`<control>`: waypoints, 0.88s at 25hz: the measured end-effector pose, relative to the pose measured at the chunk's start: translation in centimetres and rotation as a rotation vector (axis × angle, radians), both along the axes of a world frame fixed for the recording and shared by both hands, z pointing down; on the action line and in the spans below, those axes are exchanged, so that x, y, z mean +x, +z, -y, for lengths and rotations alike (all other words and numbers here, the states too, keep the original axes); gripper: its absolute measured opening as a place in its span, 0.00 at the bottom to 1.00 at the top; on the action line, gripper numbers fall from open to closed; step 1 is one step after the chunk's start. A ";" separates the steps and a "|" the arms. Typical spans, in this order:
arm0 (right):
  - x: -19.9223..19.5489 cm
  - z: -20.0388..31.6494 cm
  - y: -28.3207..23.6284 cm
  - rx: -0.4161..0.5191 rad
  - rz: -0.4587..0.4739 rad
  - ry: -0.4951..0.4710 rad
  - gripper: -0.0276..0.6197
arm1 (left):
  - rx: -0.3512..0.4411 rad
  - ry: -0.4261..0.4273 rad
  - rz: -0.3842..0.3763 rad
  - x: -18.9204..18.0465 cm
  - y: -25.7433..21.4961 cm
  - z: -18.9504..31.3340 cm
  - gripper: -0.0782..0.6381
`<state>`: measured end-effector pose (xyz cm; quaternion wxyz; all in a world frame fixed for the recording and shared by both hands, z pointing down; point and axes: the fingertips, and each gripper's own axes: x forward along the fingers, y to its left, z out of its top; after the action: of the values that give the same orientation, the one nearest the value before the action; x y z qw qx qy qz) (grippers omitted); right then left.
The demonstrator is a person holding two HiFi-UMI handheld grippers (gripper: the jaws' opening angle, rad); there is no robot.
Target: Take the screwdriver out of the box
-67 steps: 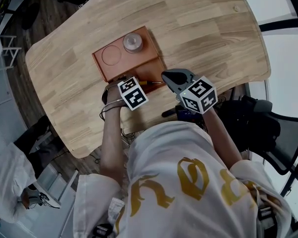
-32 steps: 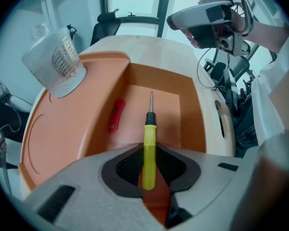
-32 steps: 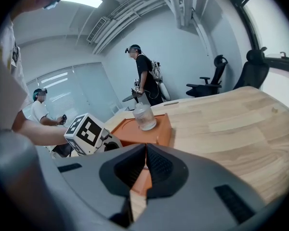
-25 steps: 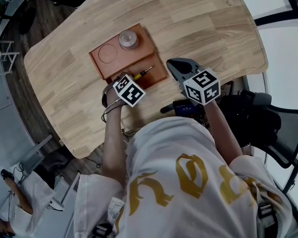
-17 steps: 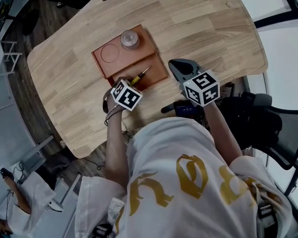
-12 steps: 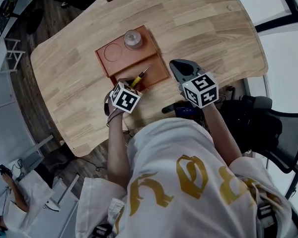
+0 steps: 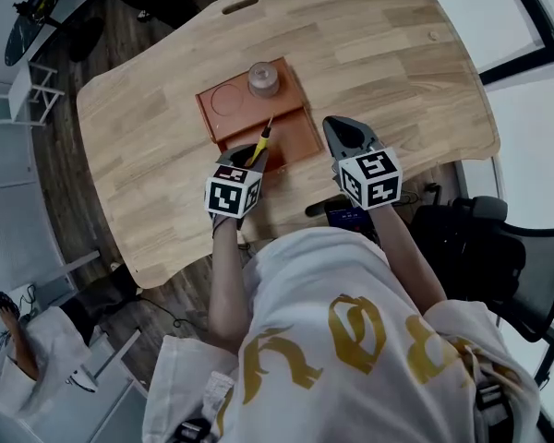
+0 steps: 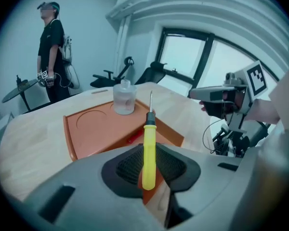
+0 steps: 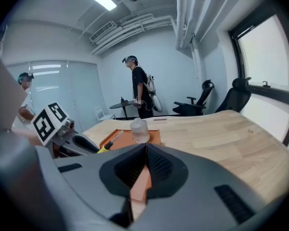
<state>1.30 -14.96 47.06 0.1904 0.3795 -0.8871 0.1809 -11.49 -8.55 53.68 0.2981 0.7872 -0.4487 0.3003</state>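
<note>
My left gripper (image 7: 249,158) is shut on the yellow handle of the screwdriver (image 7: 261,144), held above the near edge of the orange box (image 7: 223,125). In the left gripper view the screwdriver (image 8: 148,150) stands between the pads with its black collar and metal shaft pointing away over the box (image 8: 94,129). My right gripper (image 7: 344,137) hovers to the right of the box, over the wooden table (image 7: 388,53). Its jaws (image 9: 145,160) are shut with nothing in them. The right gripper view shows the screwdriver (image 9: 111,142) at the left.
A clear lidded jar (image 7: 263,78) stands in the box's far corner beside a round recess (image 7: 229,100). A small red item (image 8: 133,137) lies in the box. A person (image 8: 52,57) stands beyond the table; office chairs (image 9: 202,97) are by the windows.
My left gripper has lifted the screwdriver up off the box floor and rolled, so the shaft now points away over the box. My right gripper rose a little.
</note>
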 end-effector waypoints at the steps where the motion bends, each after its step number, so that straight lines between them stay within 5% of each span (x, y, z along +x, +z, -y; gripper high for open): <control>1: 0.3 0.2 -0.1 0.017 -0.022 0.023 0.06 | 0.028 -0.015 -0.027 0.1 -0.7 0.2 0.22; 12: 0.1 -0.7 -6.6 0.194 0.039 0.046 0.06 | 0.451 -0.206 -0.245 -1.0 -12.0 0.4 0.22; 22: -0.2 -2.9 -10.3 0.276 0.112 0.042 0.06 | 0.601 -0.272 -0.225 -2.0 -16.5 -2.1 0.22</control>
<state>1.11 -12.04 36.75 0.0829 0.4098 -0.9047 0.0822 -13.47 -6.41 37.19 0.1380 0.8010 -0.5821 0.0237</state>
